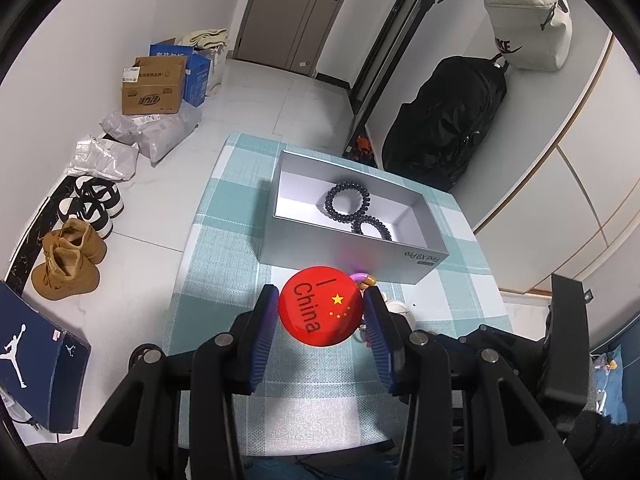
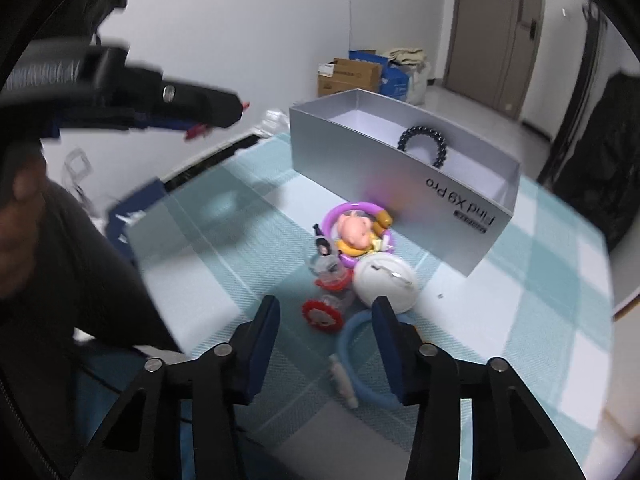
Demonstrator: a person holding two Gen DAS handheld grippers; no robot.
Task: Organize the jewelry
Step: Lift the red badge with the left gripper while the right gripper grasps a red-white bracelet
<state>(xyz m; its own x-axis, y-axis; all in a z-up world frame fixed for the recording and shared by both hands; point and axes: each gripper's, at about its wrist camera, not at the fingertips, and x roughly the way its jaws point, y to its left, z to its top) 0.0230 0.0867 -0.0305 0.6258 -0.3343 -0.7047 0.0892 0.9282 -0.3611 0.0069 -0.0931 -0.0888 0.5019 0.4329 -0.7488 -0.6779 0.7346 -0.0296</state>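
A red "I China" badge (image 1: 320,306) is clamped in the left tongs (image 1: 320,312) (near the "Find X9 Pro" box (image 1: 348,240)); the right tongs (image 2: 326,320) are held narrow, gripping nothing.

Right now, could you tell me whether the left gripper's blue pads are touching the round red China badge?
Touching: the left wrist view shows both pads against the red badge, no gap.
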